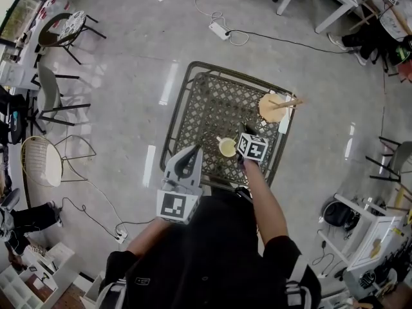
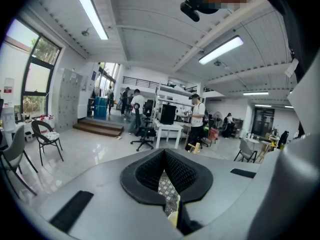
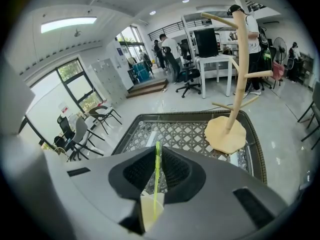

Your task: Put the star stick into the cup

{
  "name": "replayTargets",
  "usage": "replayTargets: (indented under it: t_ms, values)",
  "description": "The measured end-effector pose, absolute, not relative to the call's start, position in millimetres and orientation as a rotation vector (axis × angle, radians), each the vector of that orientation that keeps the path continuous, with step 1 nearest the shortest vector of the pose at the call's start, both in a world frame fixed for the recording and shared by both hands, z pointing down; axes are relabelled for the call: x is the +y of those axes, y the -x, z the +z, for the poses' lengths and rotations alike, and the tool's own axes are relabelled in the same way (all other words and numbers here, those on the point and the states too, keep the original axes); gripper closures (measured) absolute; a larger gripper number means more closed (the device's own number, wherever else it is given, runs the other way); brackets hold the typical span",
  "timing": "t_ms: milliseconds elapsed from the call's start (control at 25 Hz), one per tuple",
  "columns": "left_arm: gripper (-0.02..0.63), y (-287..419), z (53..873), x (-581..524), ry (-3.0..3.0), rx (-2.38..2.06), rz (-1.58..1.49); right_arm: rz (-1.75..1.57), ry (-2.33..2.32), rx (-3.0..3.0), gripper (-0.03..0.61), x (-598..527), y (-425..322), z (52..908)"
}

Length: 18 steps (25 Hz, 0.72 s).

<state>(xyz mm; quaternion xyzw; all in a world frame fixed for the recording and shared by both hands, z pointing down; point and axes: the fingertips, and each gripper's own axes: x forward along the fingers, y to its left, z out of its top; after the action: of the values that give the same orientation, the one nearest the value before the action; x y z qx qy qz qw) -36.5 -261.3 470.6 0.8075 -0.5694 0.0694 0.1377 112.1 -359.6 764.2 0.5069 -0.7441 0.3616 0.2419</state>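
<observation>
A pale yellow cup (image 1: 226, 148) stands on the metal lattice table (image 1: 206, 102) near its front edge. My right gripper (image 1: 246, 140) hovers right beside and above it. In the right gripper view, the right gripper (image 3: 157, 159) is shut on a thin green stick (image 3: 156, 179), which runs down between the jaws with its lower end inside the cup (image 3: 149, 211). The star end is hidden. My left gripper (image 1: 188, 153) is raised off the table's front left edge. In its own view the left gripper (image 2: 167, 184) is shut and holds nothing, and a sliver of the cup (image 2: 173, 219) shows below.
A wooden mug tree (image 1: 275, 105) on a round base stands at the table's far right corner, with a white card (image 1: 285, 122) beside it. Chairs (image 1: 55, 105) stand to the left, and a power strip (image 1: 219, 29) with cables lies on the floor beyond the table.
</observation>
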Motion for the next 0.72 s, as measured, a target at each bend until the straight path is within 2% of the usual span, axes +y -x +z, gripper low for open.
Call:
replayTargets:
  t_ms: [320, 720]
  values:
    - [0.598, 47, 465, -255, -2.346, -1.654, 0.191, 0.993, -1.410, -2.058, 0.487, -360, -112, 755]
    - [0.598, 55, 455, -227, -2.394, -1.631, 0.138, 0.928, -1.540, -2.095, 0.476, -347, -124, 711]
